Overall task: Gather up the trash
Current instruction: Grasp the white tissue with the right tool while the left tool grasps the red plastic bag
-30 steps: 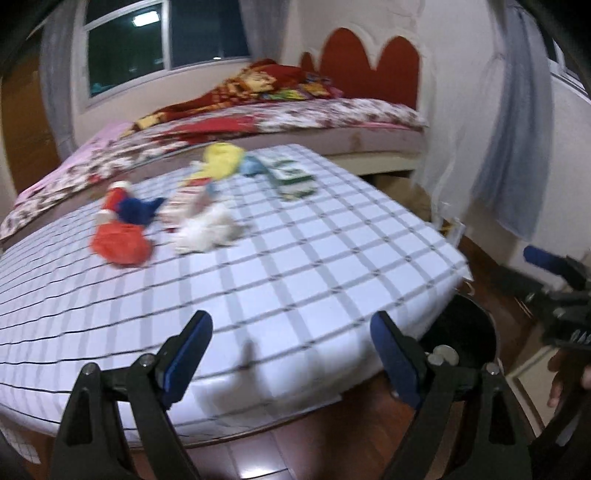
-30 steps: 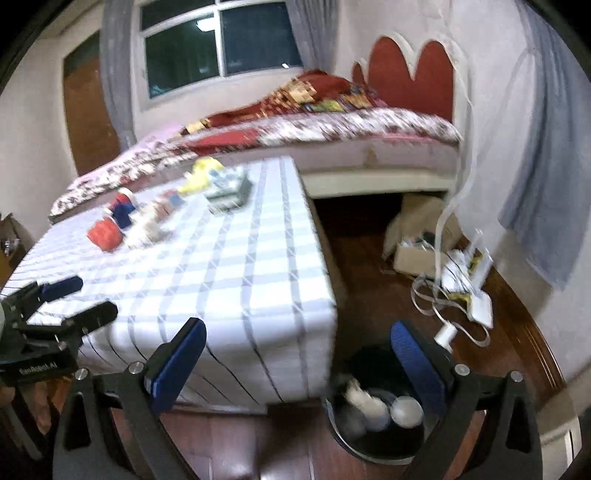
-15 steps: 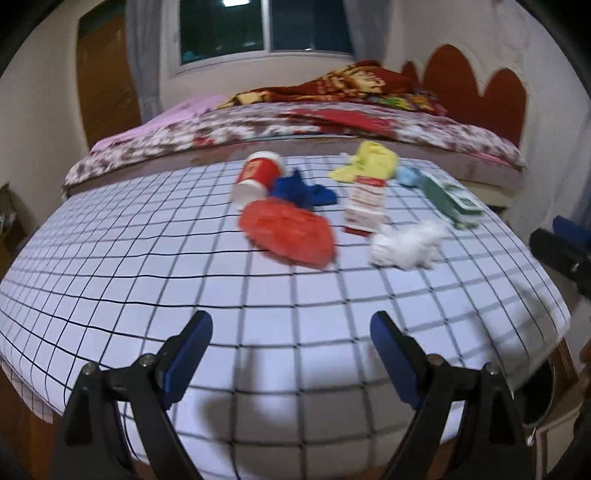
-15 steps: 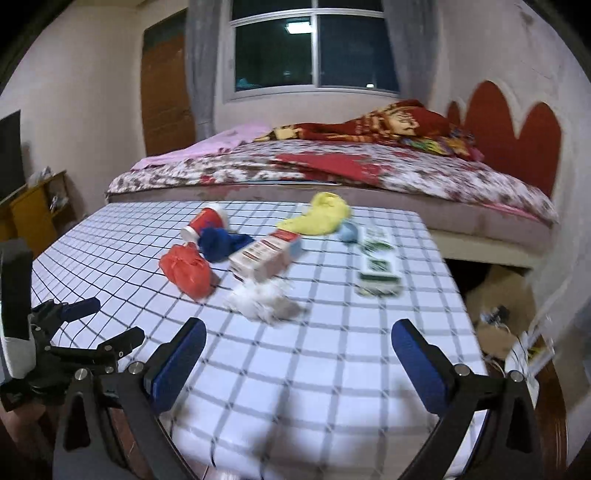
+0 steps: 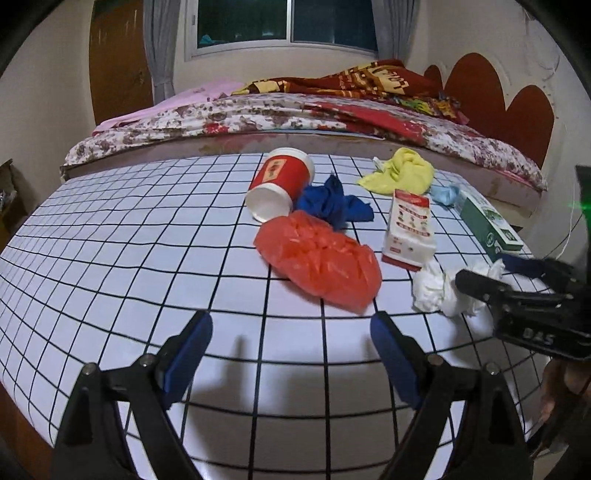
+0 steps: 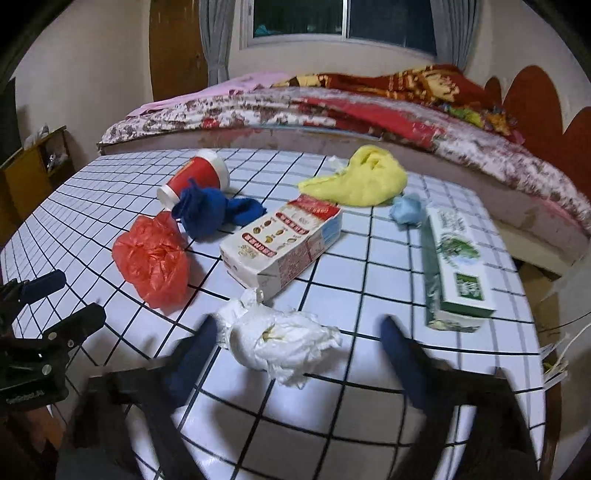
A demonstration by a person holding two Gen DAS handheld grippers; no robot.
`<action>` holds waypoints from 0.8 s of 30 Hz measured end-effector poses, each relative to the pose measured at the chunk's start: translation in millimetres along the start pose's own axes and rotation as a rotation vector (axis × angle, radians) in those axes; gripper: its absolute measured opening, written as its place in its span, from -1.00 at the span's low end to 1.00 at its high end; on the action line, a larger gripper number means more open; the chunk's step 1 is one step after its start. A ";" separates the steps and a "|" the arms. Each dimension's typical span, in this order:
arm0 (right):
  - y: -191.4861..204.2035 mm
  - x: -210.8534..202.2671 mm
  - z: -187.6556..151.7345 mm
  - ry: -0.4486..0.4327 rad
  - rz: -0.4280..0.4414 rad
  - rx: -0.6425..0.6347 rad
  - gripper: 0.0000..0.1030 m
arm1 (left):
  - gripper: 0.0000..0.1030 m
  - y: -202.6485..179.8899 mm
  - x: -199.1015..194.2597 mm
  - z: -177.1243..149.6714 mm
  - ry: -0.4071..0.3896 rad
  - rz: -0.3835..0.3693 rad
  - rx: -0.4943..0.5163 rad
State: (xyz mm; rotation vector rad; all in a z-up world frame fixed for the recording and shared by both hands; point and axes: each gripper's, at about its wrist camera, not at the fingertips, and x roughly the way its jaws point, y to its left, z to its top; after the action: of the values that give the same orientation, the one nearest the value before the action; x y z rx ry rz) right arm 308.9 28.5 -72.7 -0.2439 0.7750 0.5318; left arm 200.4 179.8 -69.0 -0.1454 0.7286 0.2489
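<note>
My left gripper (image 5: 291, 354) hangs wide apart over bare checked cloth (image 5: 110, 258). Ahead lie a red bag (image 5: 319, 260), a tipped red cup (image 5: 280, 182), blue cloth (image 5: 332, 205) and a carton (image 6: 282, 243). My right gripper (image 6: 295, 354), spread wide, brackets the white tissue wad (image 6: 284, 341); a green box (image 6: 456, 266) flanks it. A bed (image 6: 332, 110) stands behind.

A home bedroom, seemingly: quilted bed (image 5: 332, 114), scalloped headboard (image 5: 509, 96), curtained window (image 5: 288, 26).
</note>
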 end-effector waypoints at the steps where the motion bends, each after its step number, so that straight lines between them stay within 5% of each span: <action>1: 0.5 5.1 0.4 0.012 0.022 -0.002 0.30 | 0.72 -0.5 2.2 2.4 0.001 -0.001 -0.003; 5: 4.7 17.3 -2.8 0.057 0.084 -0.026 0.28 | 0.72 -4.8 8.5 12.6 0.000 -0.016 -0.012; 7: 4.7 19.2 -3.4 0.071 0.155 -0.024 -0.20 | 0.72 -10.6 13.2 18.2 0.001 -0.020 -0.008; 9: 3.8 18.8 -2.2 0.069 0.160 -0.024 -0.24 | 0.72 -14.7 19.7 23.2 0.007 -0.022 -0.012; 17: -21.2 13.6 0.7 0.007 0.029 0.098 -0.28 | 0.69 -23.6 53.4 34.2 0.071 -0.003 -0.018; 19: -22.1 14.4 0.8 0.014 0.032 0.112 -0.28 | 0.58 -21.5 63.7 33.7 0.104 -0.006 -0.027; 21: -22.1 12.3 -0.4 0.012 0.038 0.116 -0.28 | 0.16 -15.1 71.0 30.8 0.137 -0.026 -0.048; 24: -20.8 5.1 -6.3 0.001 0.040 0.115 -0.28 | -0.17 -5.1 65.6 26.0 0.126 -0.049 -0.069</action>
State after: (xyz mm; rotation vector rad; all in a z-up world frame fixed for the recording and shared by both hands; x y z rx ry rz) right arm 319.4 10.3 -80.4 -0.1227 0.8094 0.5228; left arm 265.5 191.9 -93.8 -0.2458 0.8412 0.2199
